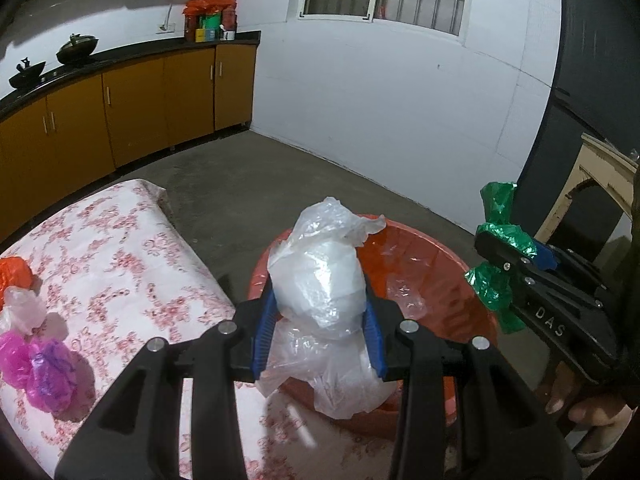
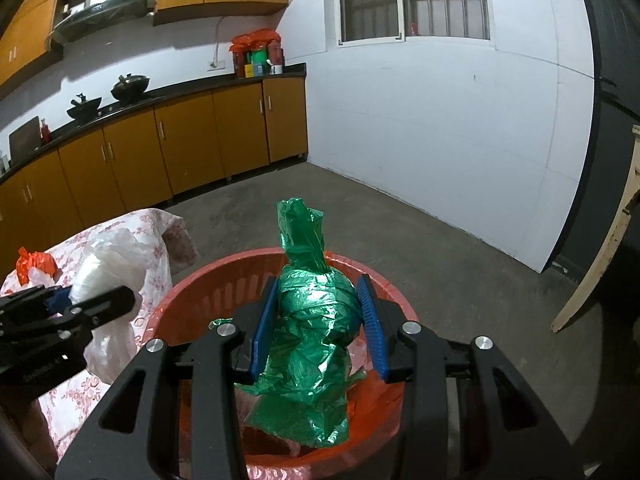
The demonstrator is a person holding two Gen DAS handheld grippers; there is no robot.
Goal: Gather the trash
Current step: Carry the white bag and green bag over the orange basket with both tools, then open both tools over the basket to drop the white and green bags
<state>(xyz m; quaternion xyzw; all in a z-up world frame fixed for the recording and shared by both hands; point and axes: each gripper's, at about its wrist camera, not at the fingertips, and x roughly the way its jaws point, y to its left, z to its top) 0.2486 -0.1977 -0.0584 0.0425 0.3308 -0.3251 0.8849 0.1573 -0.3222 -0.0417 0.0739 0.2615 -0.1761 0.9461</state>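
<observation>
My left gripper [image 1: 319, 312] is shut on a clear white plastic bag [image 1: 320, 272] and holds it above the near rim of the red bin [image 1: 440, 276]. My right gripper [image 2: 318, 320] is shut on a green plastic bag [image 2: 316, 320] and holds it over the red bin [image 2: 192, 304]. The right gripper with the green bag [image 1: 498, 240] shows at the right of the left wrist view. The left gripper with the white bag [image 2: 100, 276] shows at the left of the right wrist view.
A table with a pink floral cloth [image 1: 120, 248] stands left of the bin. On it lie an orange bag [image 1: 16, 274], a pale pink bag [image 1: 24, 308] and magenta and purple bags [image 1: 44, 372]. Yellow cabinets [image 1: 132, 112] line the far wall.
</observation>
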